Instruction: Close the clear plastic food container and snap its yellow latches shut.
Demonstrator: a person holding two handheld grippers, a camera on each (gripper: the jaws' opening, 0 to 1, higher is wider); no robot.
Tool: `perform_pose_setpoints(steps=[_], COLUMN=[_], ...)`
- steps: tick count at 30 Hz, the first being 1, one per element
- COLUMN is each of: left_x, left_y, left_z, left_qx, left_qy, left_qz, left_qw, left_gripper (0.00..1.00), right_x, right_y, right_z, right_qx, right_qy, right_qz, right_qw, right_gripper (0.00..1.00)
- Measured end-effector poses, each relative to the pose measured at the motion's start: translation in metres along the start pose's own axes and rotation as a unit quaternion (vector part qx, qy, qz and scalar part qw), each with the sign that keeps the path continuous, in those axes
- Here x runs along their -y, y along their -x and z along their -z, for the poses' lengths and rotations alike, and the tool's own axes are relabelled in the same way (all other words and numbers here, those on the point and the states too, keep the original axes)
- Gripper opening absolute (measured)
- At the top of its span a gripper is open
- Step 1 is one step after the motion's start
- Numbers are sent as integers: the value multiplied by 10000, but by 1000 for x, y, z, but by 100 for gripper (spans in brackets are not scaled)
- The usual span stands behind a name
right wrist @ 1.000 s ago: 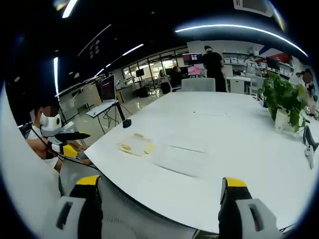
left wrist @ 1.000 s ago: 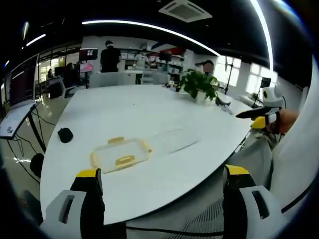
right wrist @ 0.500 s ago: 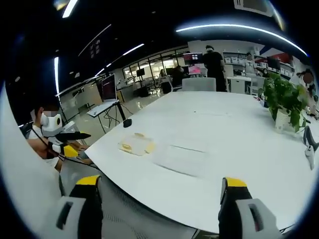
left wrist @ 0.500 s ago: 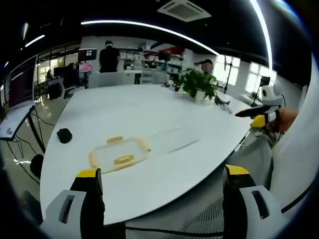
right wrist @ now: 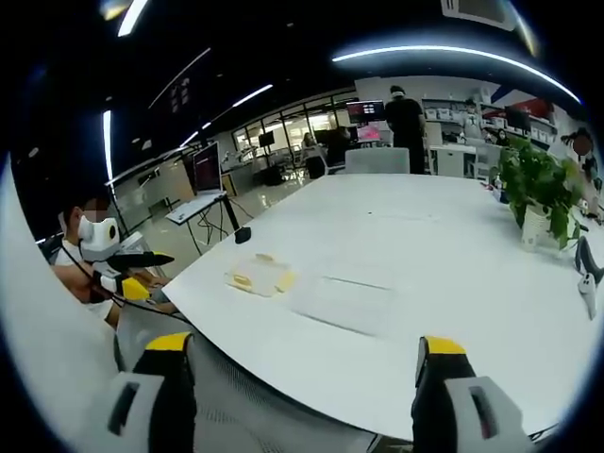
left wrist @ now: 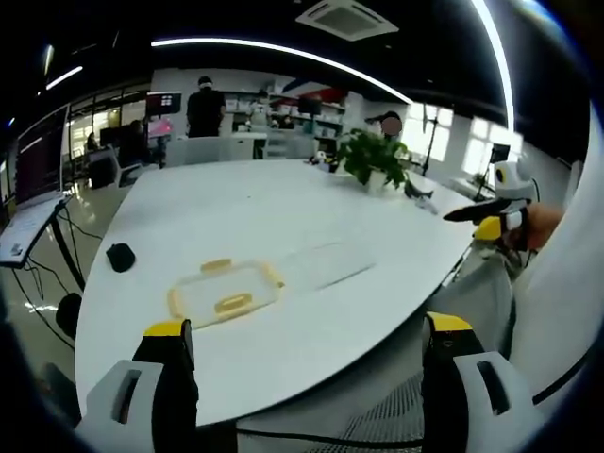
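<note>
The clear plastic container (left wrist: 225, 291) with yellow latches lies flat on the white table (left wrist: 283, 203), well ahead of my left gripper (left wrist: 307, 363), whose jaws stand wide apart and open with nothing between them. A clear flat lid (left wrist: 321, 266) lies just right of the container. In the right gripper view the container (right wrist: 257, 276) sits near the table's left edge, with the lid (right wrist: 344, 302) beside it. My right gripper (right wrist: 302, 368) is open and holds nothing, short of the table edge. Each gripper shows in the other's view: the right gripper (left wrist: 495, 215) and the left gripper (right wrist: 127, 272), both held off the table.
A potted plant (left wrist: 373, 160) stands at the table's far side, also seen as the plant (right wrist: 533, 189). A small black object (left wrist: 120, 257) lies near the left edge. People stand at desks behind the table. A mesh chair back (left wrist: 377, 425) sits below the near edge.
</note>
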State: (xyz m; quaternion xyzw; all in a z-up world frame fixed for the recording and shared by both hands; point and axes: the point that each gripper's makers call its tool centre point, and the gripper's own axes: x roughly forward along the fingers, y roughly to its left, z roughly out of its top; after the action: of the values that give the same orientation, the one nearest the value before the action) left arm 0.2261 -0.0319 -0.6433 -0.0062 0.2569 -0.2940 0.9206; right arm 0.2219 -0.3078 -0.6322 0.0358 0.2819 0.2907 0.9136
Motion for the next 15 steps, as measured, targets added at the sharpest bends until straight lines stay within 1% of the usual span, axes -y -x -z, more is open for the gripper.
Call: perform_pose_setpoints(steps=[15], left_x=[-1], left_y=[-2], left_z=[-1], left_qx=[-15], left_qy=[-21], left_qz=[18], left_qw=[10000], left_gripper=[99], right_x=[4], right_y=[0], right_z=[-2], right_qx=[-7], right_qy=[49], right_qz=[11], right_qw=[10000], right_gripper=[97])
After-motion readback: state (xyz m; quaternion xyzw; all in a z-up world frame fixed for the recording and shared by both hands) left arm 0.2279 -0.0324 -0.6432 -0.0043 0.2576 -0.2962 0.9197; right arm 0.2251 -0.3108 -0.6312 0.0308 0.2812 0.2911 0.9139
